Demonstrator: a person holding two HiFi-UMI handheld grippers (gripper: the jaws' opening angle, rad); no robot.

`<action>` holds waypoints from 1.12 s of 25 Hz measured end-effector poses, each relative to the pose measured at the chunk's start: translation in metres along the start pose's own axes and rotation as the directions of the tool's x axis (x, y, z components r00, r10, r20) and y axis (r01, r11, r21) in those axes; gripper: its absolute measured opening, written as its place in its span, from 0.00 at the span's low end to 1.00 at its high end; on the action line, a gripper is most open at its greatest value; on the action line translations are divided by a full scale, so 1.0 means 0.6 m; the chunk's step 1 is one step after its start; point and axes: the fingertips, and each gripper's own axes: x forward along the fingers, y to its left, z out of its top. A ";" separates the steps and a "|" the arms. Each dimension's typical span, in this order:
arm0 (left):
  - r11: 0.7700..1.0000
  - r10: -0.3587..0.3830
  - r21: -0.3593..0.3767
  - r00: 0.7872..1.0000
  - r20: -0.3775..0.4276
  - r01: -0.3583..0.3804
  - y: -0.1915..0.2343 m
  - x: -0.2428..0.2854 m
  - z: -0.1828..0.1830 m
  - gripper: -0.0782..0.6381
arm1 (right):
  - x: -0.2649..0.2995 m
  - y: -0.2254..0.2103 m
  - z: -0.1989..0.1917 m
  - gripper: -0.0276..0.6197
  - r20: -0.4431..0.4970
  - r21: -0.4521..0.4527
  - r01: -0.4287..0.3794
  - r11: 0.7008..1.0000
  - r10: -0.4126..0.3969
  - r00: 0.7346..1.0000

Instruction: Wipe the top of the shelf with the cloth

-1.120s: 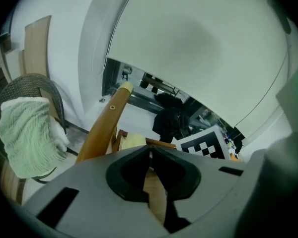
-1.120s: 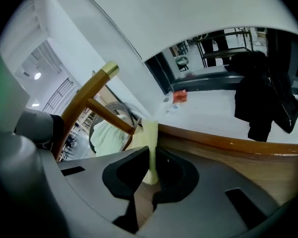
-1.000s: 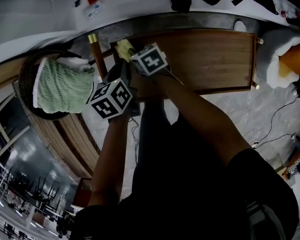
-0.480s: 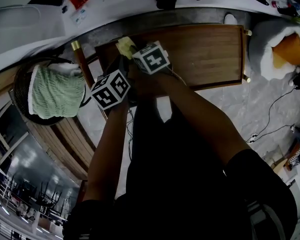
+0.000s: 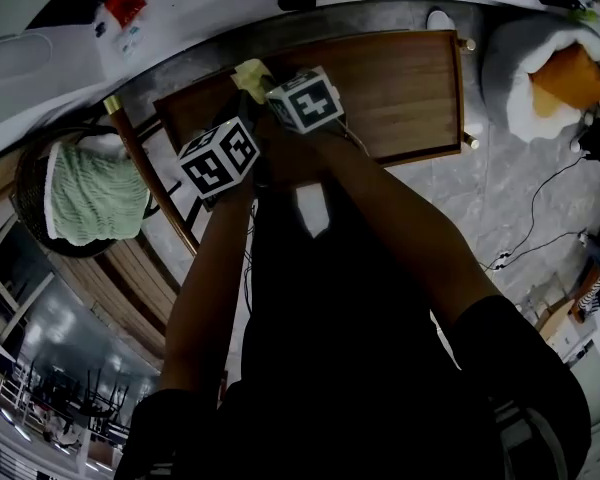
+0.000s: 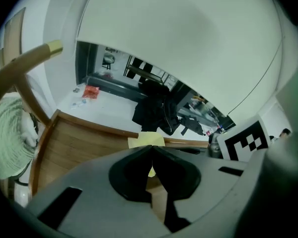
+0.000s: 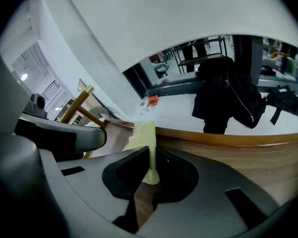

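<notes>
Basket (image 5: 25, 208) at the far left, a green knit bundle (image 5: 95, 198) heaped in it, out of play. Next along, a wooden post (image 5: 140, 163) with a brass cap slants beside the shelf's left end.

Here's the left gripper (image 6: 151, 152): its jaws are together, tips meeting, with only a sliver of yellow showing in the gap behind them. It looks more like an escort than a carrier.

Just to its right, the yellow cloth (image 7: 145, 145) stands up off the wood at the far left corner of the shelf top (image 5: 400, 93). The right gripper (image 7: 148, 165) is clamped on the cloth's lower end, jaws pinched tight on the fabric. That's the working tool.

Everything to the right is bare wood, all the way to the brass pegs (image 5: 469, 141) at the right end, so by my reading the wipe has barely begun.

To do it well, the right gripper should tip forward so the cloth lies flat under the jaws instead of standing on edge. Then it should press lightly and draw the cloth right along the grain, far edge first, with the nearer passes overlapping. The left one is best kept out of that lane. Beyond the right end sits a white cushion (image 5: 520, 78), and the stroke should stop short of it.
</notes>
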 end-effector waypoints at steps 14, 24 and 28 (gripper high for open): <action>0.994 -0.088 0.056 0.995 -0.054 0.091 -0.159 0.089 -0.033 0.12 | -0.124 -0.180 -0.036 0.11 0.031 0.092 0.120 0.988 -0.123 0.992; 0.984 -0.156 0.076 0.984 -0.086 0.162 -0.273 0.157 -0.046 0.12 | -0.206 -0.296 -0.055 0.11 0.043 0.146 0.202 0.968 -0.210 0.977; 0.975 -0.190 0.094 0.975 -0.112 0.201 -0.325 0.184 -0.058 0.12 | -0.240 -0.346 -0.074 0.11 0.037 0.184 0.246 0.952 -0.256 0.966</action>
